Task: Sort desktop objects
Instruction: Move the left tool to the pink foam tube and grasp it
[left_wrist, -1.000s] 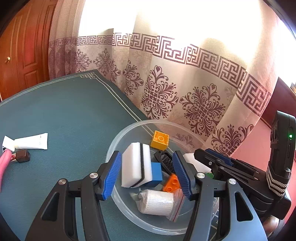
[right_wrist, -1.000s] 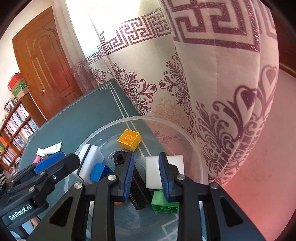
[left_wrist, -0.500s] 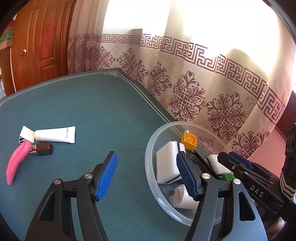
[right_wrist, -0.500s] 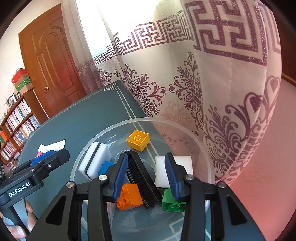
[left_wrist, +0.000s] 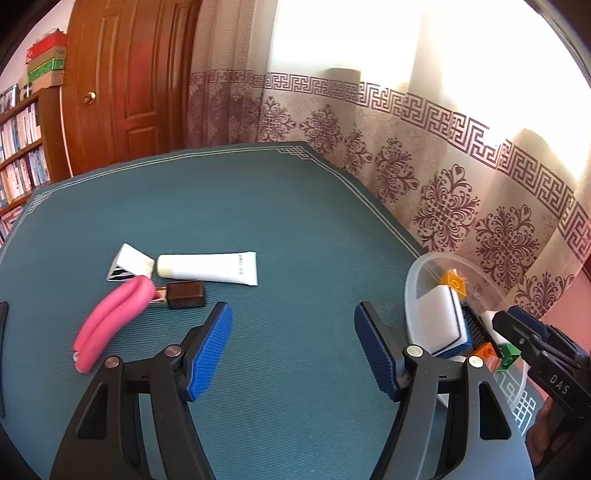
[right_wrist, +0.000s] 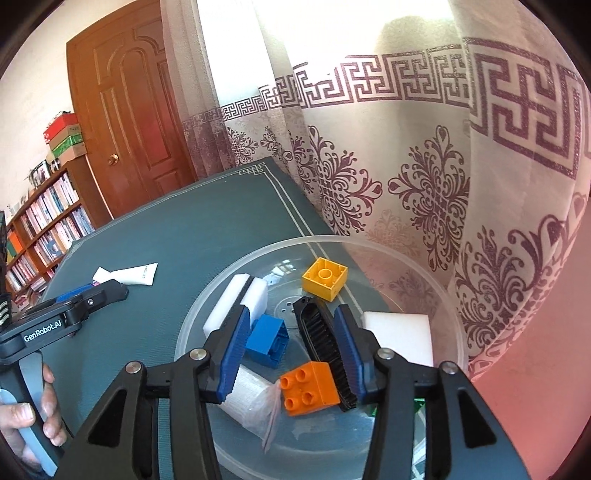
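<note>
Two grippers are in my views, both over the green table mat (left_wrist: 295, 221). My left gripper (left_wrist: 293, 350) hangs with its blue pads spread wide and nothing between them; only bare mat shows in the gap. My right gripper (right_wrist: 291, 354) sits over the clear plastic bowl (right_wrist: 406, 254), and its jaws have just been opening; they stand apart, with the orange brick (right_wrist: 308, 387) and the black comb (right_wrist: 325, 343) showing in the gap below, neither pinched.

That bowl stands at the mat's right edge, close against the patterned curtain (right_wrist: 424, 166). Inside it I see a yellow brick (right_wrist: 325, 277) at the far side, a white sponge with a dark stripe (right_wrist: 236, 306) on the left, a blue brick (right_wrist: 267, 339) just beside it, a flat white foam block (right_wrist: 399, 336) on the right, and a bagged white roll (right_wrist: 247, 398) near the front. From the left camera a green brick (left_wrist: 508, 356) also shows in the bowl.

Still out on the mat, towards its left side, lie a white tube (left_wrist: 208, 267), a small white card (left_wrist: 129, 262) touching its cap end, a pink clip-like thing (left_wrist: 110, 325) and a dark brown lipstick (left_wrist: 183, 294) just beside it. A hand (right_wrist: 33, 417) grips the left tool's handle.
</note>
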